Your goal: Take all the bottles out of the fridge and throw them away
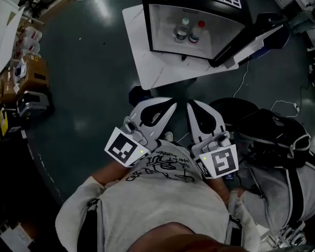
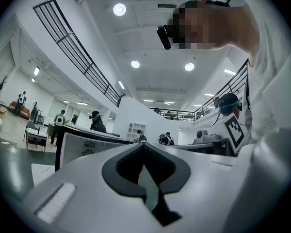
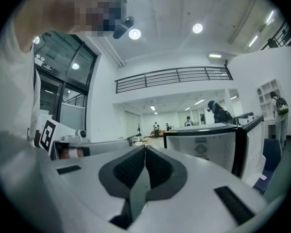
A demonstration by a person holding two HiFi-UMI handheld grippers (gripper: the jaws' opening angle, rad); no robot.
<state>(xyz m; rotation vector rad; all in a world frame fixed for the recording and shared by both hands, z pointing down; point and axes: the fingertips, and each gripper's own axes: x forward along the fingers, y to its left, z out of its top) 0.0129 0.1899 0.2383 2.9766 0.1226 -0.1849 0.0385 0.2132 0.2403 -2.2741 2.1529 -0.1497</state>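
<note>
A small black fridge [image 1: 194,14] stands on a white board [image 1: 147,62] on the floor ahead of me, its door [image 1: 241,41] swung open to the right. Inside are two bottles, one with a white cap [image 1: 184,27] and one with a red cap [image 1: 199,30]. My left gripper [image 1: 170,107] and right gripper [image 1: 192,105] are held side by side close to my body, well short of the fridge, both shut and empty. In the left gripper view the jaws [image 2: 144,147] meet, with the fridge [image 2: 82,147] beyond. The right gripper view shows shut jaws [image 3: 144,150] and the fridge [image 3: 203,147].
A dark round bin [image 1: 236,109] and a black bag [image 1: 275,133] lie on the floor to the right. Cardboard boxes and clutter [image 1: 26,80] line the left side. A white cable [image 1: 283,106] trails near the board. Several people stand far off in the hall [image 2: 60,120].
</note>
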